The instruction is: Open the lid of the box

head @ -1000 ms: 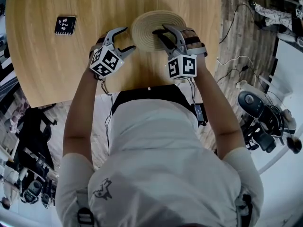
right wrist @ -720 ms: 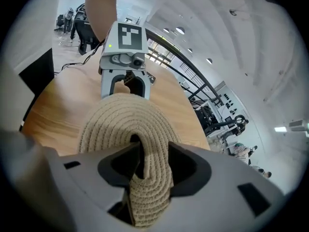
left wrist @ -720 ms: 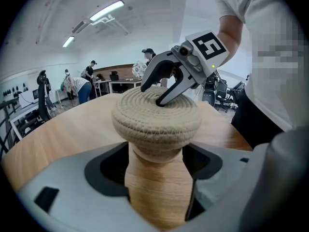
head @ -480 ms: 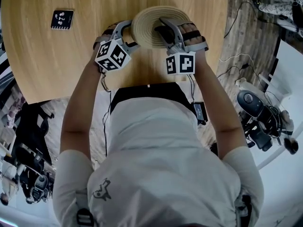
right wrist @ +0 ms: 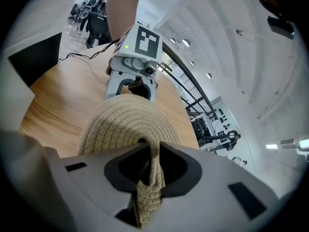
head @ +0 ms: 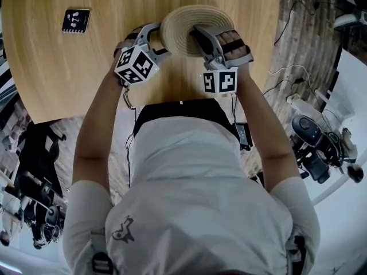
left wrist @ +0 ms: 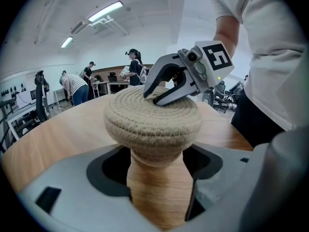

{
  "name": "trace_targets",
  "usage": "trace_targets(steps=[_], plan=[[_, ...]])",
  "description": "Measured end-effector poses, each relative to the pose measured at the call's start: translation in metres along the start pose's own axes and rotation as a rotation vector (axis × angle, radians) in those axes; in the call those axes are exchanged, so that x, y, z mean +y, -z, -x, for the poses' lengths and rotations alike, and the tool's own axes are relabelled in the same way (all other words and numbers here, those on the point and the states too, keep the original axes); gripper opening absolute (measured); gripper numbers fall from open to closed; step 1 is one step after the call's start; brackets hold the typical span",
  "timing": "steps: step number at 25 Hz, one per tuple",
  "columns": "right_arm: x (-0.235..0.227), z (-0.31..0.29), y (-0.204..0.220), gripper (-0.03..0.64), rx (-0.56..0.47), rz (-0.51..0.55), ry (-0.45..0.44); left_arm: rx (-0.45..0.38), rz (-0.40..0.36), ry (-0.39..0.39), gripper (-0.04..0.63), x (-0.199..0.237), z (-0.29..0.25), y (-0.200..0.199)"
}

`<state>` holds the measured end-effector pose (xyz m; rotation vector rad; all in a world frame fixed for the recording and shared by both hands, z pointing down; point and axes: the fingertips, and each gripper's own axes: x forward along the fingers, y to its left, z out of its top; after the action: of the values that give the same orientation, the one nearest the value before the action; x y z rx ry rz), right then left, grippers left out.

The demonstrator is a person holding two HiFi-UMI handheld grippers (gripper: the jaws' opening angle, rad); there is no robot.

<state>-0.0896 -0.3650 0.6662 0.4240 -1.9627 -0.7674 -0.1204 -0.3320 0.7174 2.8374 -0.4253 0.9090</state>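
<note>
Slippage threatens: your right gripper (head: 196,34), jaws just closing, pinches only a soft fold atop the round beige woven-rope lid (head: 183,22) on the wooden table (head: 57,67). Your left gripper (head: 158,40) is spread, not clamping the box (left wrist: 155,154), which may lift too.

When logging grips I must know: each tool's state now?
Left tool: open, astride the round beige woven-rope box.
Right tool: jaws just closed, pinching its woven lid handle.

The light wooden tabletop (head: 69,67) carried two items. A round woven box (left wrist: 155,154), capped by its lid (head: 180,30), stood near the person's edge. A small black card (head: 76,20) lay flat, well apart on the person's left.
</note>
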Motion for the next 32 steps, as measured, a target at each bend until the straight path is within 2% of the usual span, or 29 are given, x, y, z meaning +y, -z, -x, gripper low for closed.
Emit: trace_targets(steps=[1,11,16,21,26,32], plan=[[0.002,0.0,0.0,0.061,-0.003,0.005,0.003,0.0,0.0,0.0,0.341,0.0,0.0,0.0],[0.0,0.004,0.002,0.051,0.007,0.009,0.008,-0.007,0.0,0.003,0.337,0.0,-0.002,-0.003],[-0.014,0.012,-0.005,0.038,-0.014,-0.019,0.059,-0.009,0.012,0.013,0.328,0.0,-0.001,0.003],[-0.035,0.025,-0.01,0.037,-0.028,-0.095,0.102,-0.013,0.026,0.022,0.314,0.003,-0.001,0.005],[-0.054,0.049,-0.019,0.037,-0.05,-0.22,0.133,-0.007,0.037,0.021,0.316,0.002,-0.002,0.006],[-0.072,0.084,-0.027,0.037,-0.078,-0.358,0.149,0.042,0.051,0.008,0.318,-0.002,0.0,0.013]])
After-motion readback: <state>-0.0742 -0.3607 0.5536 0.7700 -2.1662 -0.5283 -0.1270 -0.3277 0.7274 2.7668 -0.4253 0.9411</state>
